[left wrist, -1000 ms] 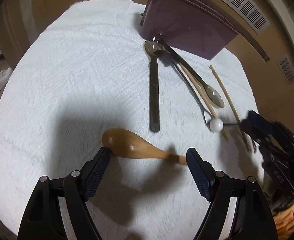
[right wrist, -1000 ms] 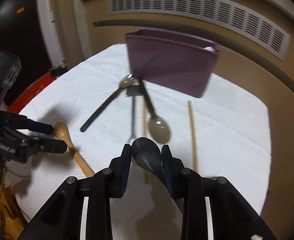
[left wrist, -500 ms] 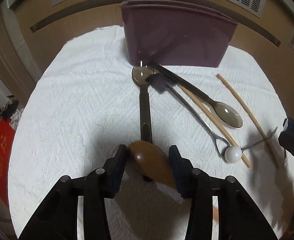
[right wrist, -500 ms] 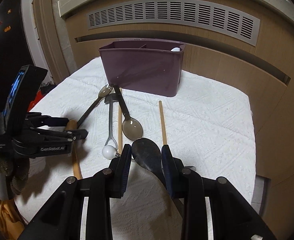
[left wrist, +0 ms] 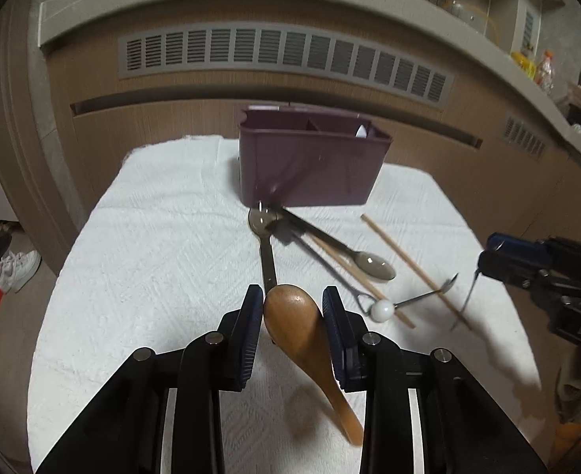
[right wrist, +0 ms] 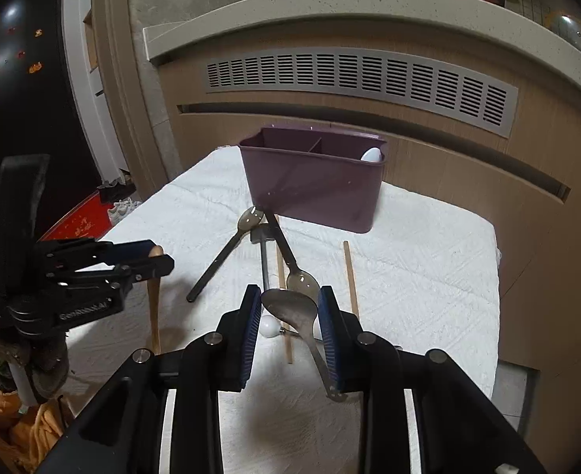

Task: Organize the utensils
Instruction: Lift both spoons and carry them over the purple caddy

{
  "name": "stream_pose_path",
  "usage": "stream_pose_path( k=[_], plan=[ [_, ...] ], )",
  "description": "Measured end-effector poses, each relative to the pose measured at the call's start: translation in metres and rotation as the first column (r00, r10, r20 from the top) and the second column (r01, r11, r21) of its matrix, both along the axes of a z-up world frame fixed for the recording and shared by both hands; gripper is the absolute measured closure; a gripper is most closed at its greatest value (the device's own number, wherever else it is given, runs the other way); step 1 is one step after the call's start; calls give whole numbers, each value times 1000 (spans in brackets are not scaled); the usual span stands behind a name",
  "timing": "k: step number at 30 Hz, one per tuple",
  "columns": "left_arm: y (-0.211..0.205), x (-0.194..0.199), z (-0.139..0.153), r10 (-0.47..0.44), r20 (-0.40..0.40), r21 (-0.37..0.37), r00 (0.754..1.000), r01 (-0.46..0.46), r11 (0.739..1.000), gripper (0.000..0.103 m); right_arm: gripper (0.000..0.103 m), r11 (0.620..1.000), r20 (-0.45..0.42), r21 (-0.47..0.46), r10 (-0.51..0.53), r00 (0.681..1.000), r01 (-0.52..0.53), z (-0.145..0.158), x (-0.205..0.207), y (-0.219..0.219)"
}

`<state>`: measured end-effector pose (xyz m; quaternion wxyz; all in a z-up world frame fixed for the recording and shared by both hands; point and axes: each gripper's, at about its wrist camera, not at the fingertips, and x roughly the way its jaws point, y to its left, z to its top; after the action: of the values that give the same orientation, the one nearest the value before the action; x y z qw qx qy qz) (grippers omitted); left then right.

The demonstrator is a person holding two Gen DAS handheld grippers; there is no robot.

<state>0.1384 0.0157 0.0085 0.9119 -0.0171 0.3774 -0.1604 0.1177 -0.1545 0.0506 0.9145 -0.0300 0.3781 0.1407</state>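
Left gripper (right wrist: 154, 260) body reads "GenRobot.AI"; right gripper (left wrist: 488, 256) body shows "DAS".

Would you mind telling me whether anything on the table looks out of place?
Yes: several utensils lie crisscrossed on the white cloth before the purple caddy, including two dark spoons and loose chopsticks, rather than in its compartments.

The white-clothed desk (left wrist: 152, 276) lies bare on its left side up to the purple caddy (left wrist: 310, 166), while spoons (left wrist: 373, 266), chopsticks (left wrist: 413, 268) and a white-knobbed tool (left wrist: 381, 310) crowd the stretch before it.
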Motion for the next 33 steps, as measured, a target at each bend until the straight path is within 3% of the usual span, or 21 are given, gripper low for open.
stream_pose_path(
  k=[7,19,26,33],
  plan=[
    [4,-22,35,-26,103,-14,994,27,1000,73,76,1000,30,-4,-13,999,13,19,-13,4],
    [-9,-65,84,-76,258,48,963,66,997,74,76,999,106,-7,-36,994,37,61,-40,2],
    [-20,-77,124,-82,349,117,934,44,992,74,76,999,173,31,-38,984,33,98,-47,3],
    [-30,-60,187,-72,481,159,874,-6,987,74,76,993,256,114,-62,965,34,159,-25,-4]
  ],
)
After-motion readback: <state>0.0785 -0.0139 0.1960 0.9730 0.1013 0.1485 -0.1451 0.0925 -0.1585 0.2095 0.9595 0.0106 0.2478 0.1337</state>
